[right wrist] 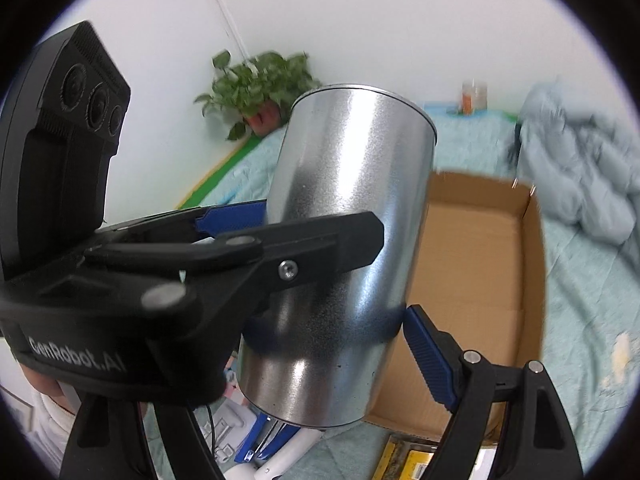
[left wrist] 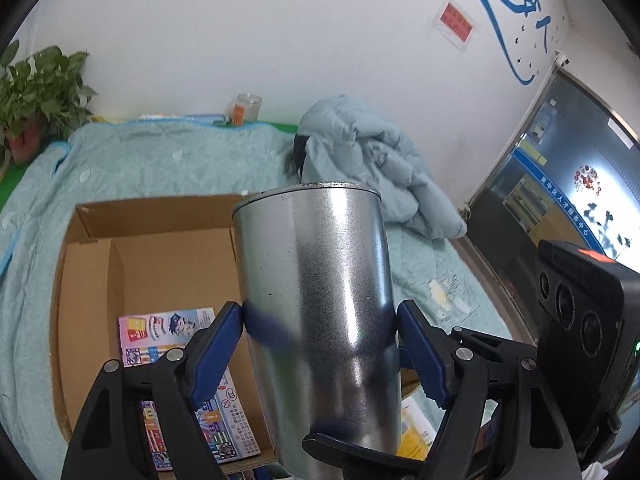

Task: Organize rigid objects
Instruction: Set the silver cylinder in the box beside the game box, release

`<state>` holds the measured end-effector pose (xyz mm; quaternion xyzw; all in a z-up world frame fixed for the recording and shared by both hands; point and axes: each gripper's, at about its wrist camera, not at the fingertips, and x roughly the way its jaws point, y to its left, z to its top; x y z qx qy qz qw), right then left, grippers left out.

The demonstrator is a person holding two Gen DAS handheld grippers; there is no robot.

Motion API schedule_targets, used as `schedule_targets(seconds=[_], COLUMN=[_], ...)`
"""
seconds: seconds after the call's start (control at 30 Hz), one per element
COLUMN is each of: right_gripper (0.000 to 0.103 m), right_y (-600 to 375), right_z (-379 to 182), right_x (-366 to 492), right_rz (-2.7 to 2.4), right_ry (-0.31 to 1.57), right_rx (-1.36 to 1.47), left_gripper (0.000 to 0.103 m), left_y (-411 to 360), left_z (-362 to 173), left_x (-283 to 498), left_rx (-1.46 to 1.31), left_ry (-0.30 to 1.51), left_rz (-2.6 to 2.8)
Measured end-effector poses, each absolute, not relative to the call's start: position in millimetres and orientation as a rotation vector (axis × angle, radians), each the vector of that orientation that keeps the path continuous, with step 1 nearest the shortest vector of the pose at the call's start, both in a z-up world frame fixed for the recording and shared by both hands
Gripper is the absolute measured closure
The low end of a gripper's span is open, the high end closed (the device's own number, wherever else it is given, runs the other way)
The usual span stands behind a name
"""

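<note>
A shiny metal can (left wrist: 320,300) fills the middle of the left wrist view; it also shows in the right wrist view (right wrist: 344,248). My left gripper (left wrist: 320,332) is shut on the can, one blue pad (left wrist: 218,352) on each side. My right gripper (right wrist: 328,344) also has the can between its fingers; its right pad (right wrist: 428,356) touches the can's side, and the left pad is hidden behind the other gripper's body (right wrist: 120,272). The can hangs above an open cardboard box (left wrist: 160,256), also seen in the right wrist view (right wrist: 480,272).
A colourful flat box (left wrist: 176,380) lies inside the cardboard box. A teal blanket (left wrist: 140,160) covers the surface. A crumpled light blue jacket (left wrist: 368,164), a potted plant (left wrist: 36,92) and a jar (left wrist: 246,108) stand at the back. Yellow packets (right wrist: 404,460) and white items lie in front.
</note>
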<state>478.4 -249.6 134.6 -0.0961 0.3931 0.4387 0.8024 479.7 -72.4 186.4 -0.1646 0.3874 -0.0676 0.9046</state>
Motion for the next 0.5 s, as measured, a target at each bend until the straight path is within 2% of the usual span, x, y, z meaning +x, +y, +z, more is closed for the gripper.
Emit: schedule_targets(seconds=[0.27, 0.5], right_gripper=[0.021, 0.022], right_y=[-238.2, -229.7], right_z=[58.3, 15.3], right_x=[509.7, 523.3], right_rz=[0.914, 0.873], right_ry=[1.108, 1.228], right_rx=[-0.234, -0.23], left_gripper=[0.028, 0.028], left_y=[-56.3, -44.6], left_z=[76.3, 10.9], left_x=[507.8, 522.1], left_rx=[-0.466, -0.566], left_ry=[0.981, 1.083], left_rz=[-0.15, -0.138])
